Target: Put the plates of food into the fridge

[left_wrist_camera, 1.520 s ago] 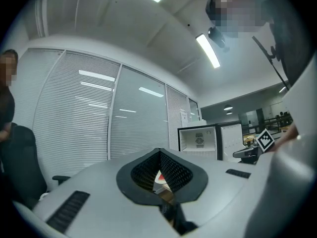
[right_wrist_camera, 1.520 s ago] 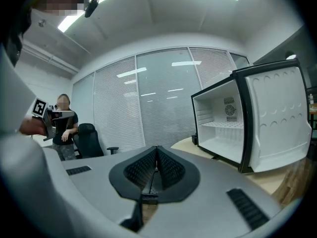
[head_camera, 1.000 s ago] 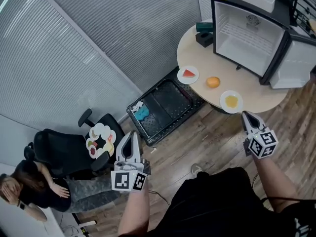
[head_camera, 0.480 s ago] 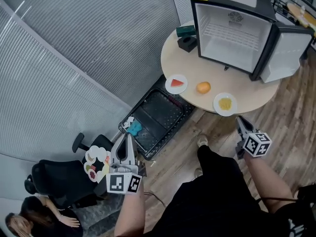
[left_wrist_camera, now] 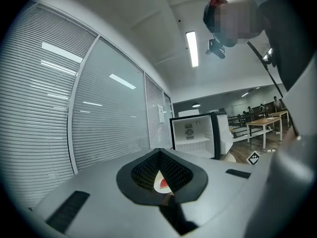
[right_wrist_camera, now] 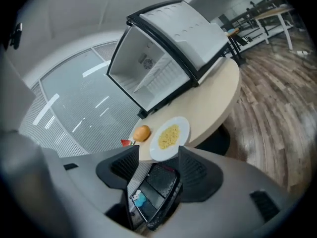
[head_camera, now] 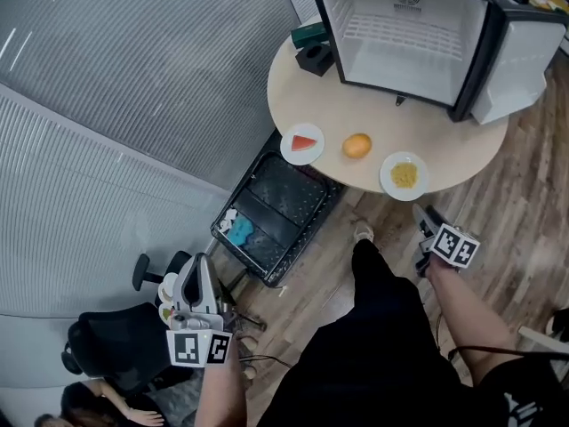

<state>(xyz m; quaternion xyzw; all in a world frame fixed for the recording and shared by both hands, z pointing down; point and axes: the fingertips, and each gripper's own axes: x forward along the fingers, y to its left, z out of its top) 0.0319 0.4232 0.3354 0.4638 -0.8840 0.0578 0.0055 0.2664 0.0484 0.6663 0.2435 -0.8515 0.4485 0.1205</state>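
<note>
Head view is showing the right gripper hanging nearest the work, just short of the round table's near rim, while the left gripper is hanging well off to the left beside an office chair, its jaws resting together on nothing. The right gripper's jaws have just been opening and are now standing apart with nothing between the pads. The plate of yellow food is sitting at the table's near edge, straight ahead of those jaws and a little above them, lying flat with its near rim facing the fingers, so the right hand is looking much the nearer one for it. Left of that plate an orange round item, fruit or bun, is lying bare on the table, and further left a plate with a watermelon slice is waiting. Under the table's left side a black tray is holding something blue. At the far side the small fridge is standing empty, its door swung open to the right.
</note>
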